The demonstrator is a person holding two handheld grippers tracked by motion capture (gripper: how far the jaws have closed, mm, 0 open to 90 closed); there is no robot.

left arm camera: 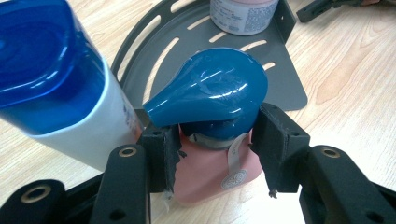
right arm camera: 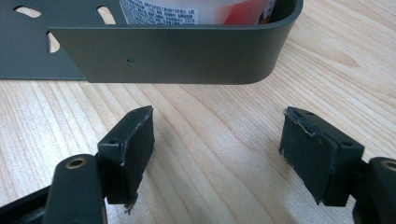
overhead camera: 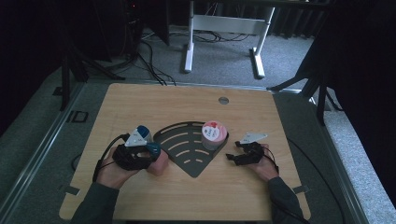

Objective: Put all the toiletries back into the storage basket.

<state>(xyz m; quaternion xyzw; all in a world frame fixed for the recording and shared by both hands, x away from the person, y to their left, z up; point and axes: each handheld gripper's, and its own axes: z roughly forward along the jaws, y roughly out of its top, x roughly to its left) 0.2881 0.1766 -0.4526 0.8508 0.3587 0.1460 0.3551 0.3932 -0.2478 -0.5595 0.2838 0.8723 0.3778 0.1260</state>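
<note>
A pink pump bottle (left arm camera: 210,177) with a glossy dark-blue pump head (left arm camera: 210,93) stands on the wooden table at the left corner of a dark slotted corner tray (left arm camera: 154,70). My left gripper (left arm camera: 217,128) is shut on it, one pad against each side just under the pump head. In the high view this bottle (overhead camera: 159,164) sits beside my left gripper (overhead camera: 149,156). Close to its left stands a white tube with a blue cap (left arm camera: 56,93). My right gripper (right arm camera: 217,126) is open over bare wood, facing the tray wall (right arm camera: 177,51).
A pink jar with a red-and-white lid (overhead camera: 214,135) stands in the tray's (overhead camera: 187,149) right part, close to my right gripper (overhead camera: 233,151). A round grommet (overhead camera: 223,100) is set in the table's far side. White desk legs (overhead camera: 189,42) stand on the carpet beyond.
</note>
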